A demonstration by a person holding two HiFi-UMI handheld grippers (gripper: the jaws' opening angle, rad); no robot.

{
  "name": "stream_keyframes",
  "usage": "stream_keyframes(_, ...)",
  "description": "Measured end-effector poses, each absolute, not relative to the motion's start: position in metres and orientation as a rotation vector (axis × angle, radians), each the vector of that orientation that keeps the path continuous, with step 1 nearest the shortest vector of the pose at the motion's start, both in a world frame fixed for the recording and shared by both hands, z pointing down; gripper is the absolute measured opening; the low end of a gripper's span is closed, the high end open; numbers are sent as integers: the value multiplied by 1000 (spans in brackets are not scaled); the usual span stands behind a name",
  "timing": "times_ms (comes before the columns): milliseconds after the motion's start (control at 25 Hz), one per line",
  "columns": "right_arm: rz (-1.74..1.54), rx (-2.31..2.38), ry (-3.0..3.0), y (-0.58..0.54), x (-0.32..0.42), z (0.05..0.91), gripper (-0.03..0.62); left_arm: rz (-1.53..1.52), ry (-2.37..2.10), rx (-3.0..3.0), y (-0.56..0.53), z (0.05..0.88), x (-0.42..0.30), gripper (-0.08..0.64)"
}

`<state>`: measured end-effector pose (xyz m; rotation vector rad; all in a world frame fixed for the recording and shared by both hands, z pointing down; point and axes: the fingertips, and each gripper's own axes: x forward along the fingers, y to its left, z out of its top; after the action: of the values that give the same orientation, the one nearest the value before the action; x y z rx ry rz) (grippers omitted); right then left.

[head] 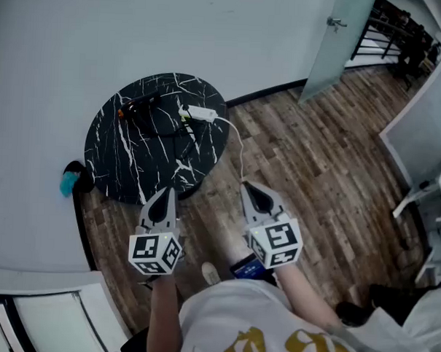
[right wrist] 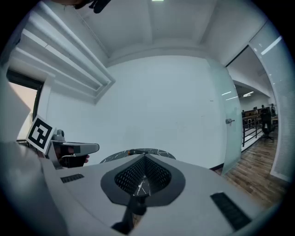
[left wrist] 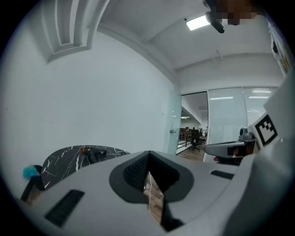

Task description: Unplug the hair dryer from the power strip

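A black hair dryer [head: 140, 105] with an orange band lies on the far left of a round black marble table [head: 126, 167]. Its dark cord loops to a white power strip [head: 201, 114] near the table's far right edge. My left gripper [head: 165, 194] and right gripper [head: 252, 189] hover side by side over the wood floor, short of the table's near edge, both shut and empty. In the left gripper view the hair dryer [left wrist: 92, 150] shows beyond the shut left gripper [left wrist: 148, 156]. In the right gripper view only a sliver of the table [right wrist: 138, 151] shows past the right gripper [right wrist: 144, 159].
A white cable [head: 240, 147] runs from the power strip down to the floor between the grippers. A teal object [head: 70, 180] sits by the wall left of the table. A frosted glass door [head: 334, 38] stands at the far right; white furniture [head: 430, 210] at the right edge.
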<state>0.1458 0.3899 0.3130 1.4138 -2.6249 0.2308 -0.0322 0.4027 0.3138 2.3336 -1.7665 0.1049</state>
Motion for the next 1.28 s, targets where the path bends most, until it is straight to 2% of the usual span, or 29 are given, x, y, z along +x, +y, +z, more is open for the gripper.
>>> stream_keyframes(680,258,1365,-2660,376,182,316,-2,109,-1807,2308,395,316,8,-6)
stream_keyframes(1280,293,1345,-2667,343,189,332,-2,41,-1802,2276,369,330,1,-6)
